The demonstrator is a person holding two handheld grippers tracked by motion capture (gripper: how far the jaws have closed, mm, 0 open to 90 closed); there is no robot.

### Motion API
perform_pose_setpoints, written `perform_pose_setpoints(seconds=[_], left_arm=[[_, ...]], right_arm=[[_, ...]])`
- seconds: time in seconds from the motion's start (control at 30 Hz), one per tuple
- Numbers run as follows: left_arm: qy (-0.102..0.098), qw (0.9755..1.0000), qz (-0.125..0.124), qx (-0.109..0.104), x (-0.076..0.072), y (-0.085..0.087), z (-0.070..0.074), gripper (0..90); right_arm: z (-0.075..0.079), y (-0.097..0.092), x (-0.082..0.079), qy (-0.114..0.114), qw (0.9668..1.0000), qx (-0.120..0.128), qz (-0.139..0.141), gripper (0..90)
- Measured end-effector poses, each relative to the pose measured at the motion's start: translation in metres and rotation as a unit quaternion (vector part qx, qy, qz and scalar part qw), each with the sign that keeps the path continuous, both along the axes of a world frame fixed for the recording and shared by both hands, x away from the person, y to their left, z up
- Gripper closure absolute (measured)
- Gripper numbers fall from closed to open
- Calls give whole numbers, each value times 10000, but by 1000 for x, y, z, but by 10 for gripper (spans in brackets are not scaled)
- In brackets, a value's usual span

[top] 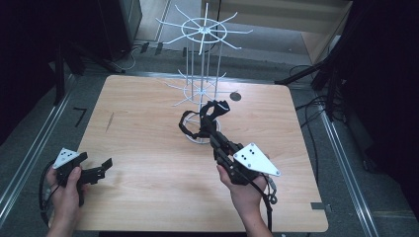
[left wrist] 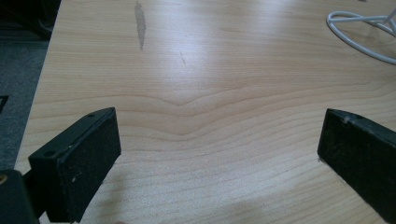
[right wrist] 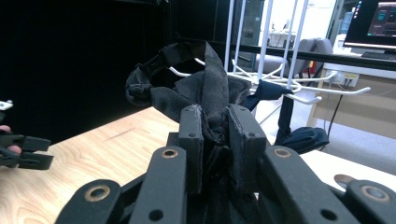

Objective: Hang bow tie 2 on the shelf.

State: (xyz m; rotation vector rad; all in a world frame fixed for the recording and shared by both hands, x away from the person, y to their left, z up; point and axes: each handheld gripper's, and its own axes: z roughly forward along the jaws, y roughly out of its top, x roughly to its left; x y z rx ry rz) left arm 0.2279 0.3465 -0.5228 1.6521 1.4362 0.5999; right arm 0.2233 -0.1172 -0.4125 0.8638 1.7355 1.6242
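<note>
- The left hand (top: pixel 66 190) comes in from the bottom left corner of the high view, wrapped around the handle of the left gripper (top: pixel 101 169).
- The left gripper lies low and level, pointing right; its jaws stand wide apart with nothing between them.
- The right hand (top: pixel 243 190) reaches in from the bottom, forearm angled up and left.
- The right gripper (top: pixel 210 129) points away from the person, its jaws drawn close together.
</note>
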Motion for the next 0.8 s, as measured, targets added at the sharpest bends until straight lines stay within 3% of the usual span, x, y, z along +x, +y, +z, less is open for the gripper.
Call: perform_pose_setpoints(seconds=[0.8], left_arm=[[8,10000,-10,-13,0,0,0,0]], right_arm=[[-7,4,30,292,9989,-28,-361,774]])
